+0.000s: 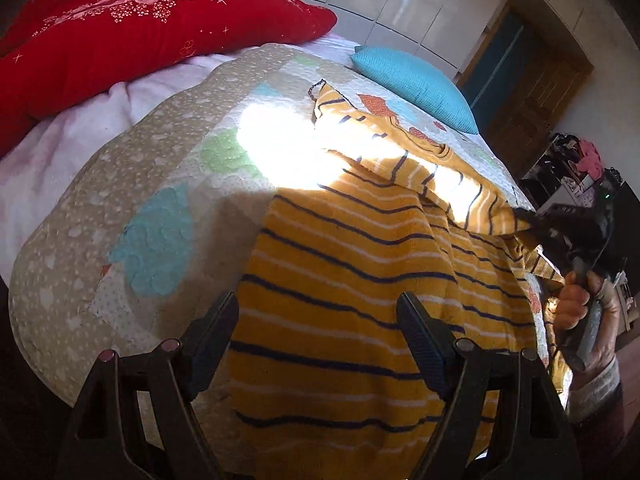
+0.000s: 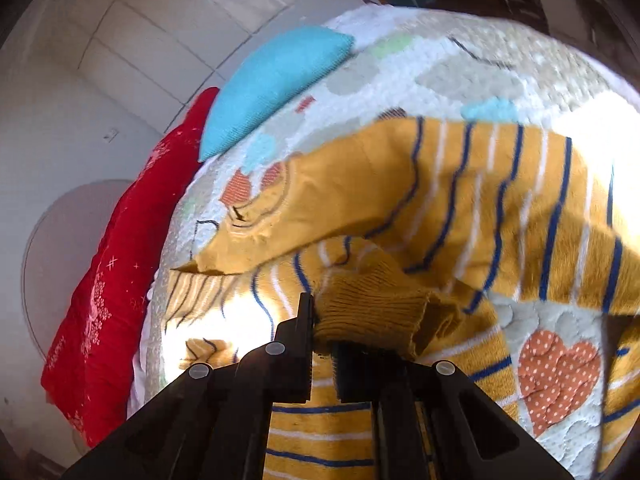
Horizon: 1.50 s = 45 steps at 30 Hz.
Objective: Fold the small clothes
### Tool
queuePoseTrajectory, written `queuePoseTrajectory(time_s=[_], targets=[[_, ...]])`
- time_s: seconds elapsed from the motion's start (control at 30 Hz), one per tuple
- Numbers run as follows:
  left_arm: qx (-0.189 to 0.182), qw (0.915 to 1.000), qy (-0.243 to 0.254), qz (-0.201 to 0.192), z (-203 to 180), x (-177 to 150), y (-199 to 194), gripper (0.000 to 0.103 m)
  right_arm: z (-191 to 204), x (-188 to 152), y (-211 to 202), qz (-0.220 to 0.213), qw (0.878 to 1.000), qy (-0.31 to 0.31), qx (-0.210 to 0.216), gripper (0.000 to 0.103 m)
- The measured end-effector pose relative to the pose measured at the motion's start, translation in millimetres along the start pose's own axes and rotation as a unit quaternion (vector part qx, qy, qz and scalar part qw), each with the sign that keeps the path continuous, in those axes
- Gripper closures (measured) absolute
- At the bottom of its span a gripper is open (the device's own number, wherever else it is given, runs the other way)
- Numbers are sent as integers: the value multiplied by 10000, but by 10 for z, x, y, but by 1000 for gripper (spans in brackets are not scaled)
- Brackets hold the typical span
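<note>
A small yellow sweater with navy and white stripes lies spread on a quilted bedspread. My left gripper is open and empty, hovering over the sweater's lower body. My right gripper is shut on the ribbed cuff of a sleeve and holds that sleeve lifted across the sweater. In the left wrist view the right gripper shows at the right edge, pinching the striped sleeve end, with the person's hand below it.
A red patterned pillow and a turquoise cushion lie at the head of the bed. The bedspread has pastel hearts and patches. A dark shelf with clutter and a wooden door stand beyond the bed's right side.
</note>
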<state>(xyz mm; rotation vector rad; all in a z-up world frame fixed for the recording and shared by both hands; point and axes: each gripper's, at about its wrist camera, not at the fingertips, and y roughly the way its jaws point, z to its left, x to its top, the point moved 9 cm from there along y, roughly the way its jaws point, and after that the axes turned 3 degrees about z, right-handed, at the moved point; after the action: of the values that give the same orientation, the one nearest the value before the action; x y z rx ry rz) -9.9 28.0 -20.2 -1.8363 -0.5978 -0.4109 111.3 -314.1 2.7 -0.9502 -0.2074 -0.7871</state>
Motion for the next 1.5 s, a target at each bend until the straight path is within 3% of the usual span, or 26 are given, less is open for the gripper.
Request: queuePoseTrajectory(time_s=[0.1, 0.17, 0.23, 0.33, 0.4, 0.5, 0.57, 0.7, 0.87, 0.97, 1.07, 1.17, 1.23, 1.3, 1.33, 1.37, 1.4, 1.43, 1.47, 1.5], targets=[[-3, 10000, 14, -25, -41, -3, 12, 23, 414, 159, -335, -407, 9967, -662, 221, 95], [-2, 10000, 25, -13, -74, -32, 42, 23, 482, 177, -452, -564, 9945, -879, 99, 95], [26, 10000, 62, 59, -102, -93, 96, 23, 312, 151, -374, -461, 9943, -919, -290, 95], [120, 9997, 193, 102, -143, -179, 143, 23, -248, -60, -96, 76, 9895, -876, -1150, 94], [214, 9991, 349, 72, -172, -206, 133, 23, -588, -252, -56, 413, 9890, -678, -1249, 91], [251, 9988, 411, 82, -169, -224, 145, 23, -830, -421, -395, 250, 9942, -441, -944, 80], [220, 9991, 341, 97, -157, -230, 170, 20, -937, -450, -735, -27, 9935, -516, -1012, 67], [334, 9986, 410, 42, -196, -246, 202, 15, -1190, -497, -1333, -391, 9826, -864, -1596, 49], [469, 9976, 503, 106, -243, -282, 193, 14, -1329, -814, -1602, -174, 9623, -1630, -2170, 30], [352, 9985, 389, 174, -274, -281, 138, 14, -1447, -1088, -1597, -7, 9504, -1892, -2467, 28], [136, 9991, 320, 235, -351, -277, 60, 14, -1763, -1159, -1701, -226, 9467, -1466, -2858, 28], [-73, 9990, 361, 248, -489, -279, -16, 14, -2058, -1130, -1934, -677, 9629, -474, -2570, 27], [-141, 9984, 479, 250, -604, -288, -48, 14, -2188, -1114, -2004, -838, 9674, -9, -2390, 27], [-225, 9974, 618, 287, -736, -316, -65, 14, -2232, -1145, -1886, -647, 9745, 128, -2144, 28], [-267, 9967, 696, 310, -803, -335, -70, 14, -2242, -1178, -1801, -510, 9765, 115, -2092, 38], [-299, 9960, 779, 334, -865, -351, -77, 14, -2232, -1186, -1771, -507, 9732, -15, -2242, 61], [-314, 9951, 867, 349, -922, -369, -88, 14, -2195, -1177, -1771, -484, 9730, -178, -2249, 76], [-316, 9943, 952, 358, -970, -381, -100, 14, -2148, -1167, -1767, -370, 9807, -162, -1912, 94], [-315, 9935, 1027, 362, -1012, -396, -118, 14, -2129, -1133, -1806, -364, 9843, -69, -1724, 94], [-320, 9929, 1085, 357, -1046, -403, -137, 14, -2137, -1056, -1904, -450, 9821, -119, -1825, 94]])
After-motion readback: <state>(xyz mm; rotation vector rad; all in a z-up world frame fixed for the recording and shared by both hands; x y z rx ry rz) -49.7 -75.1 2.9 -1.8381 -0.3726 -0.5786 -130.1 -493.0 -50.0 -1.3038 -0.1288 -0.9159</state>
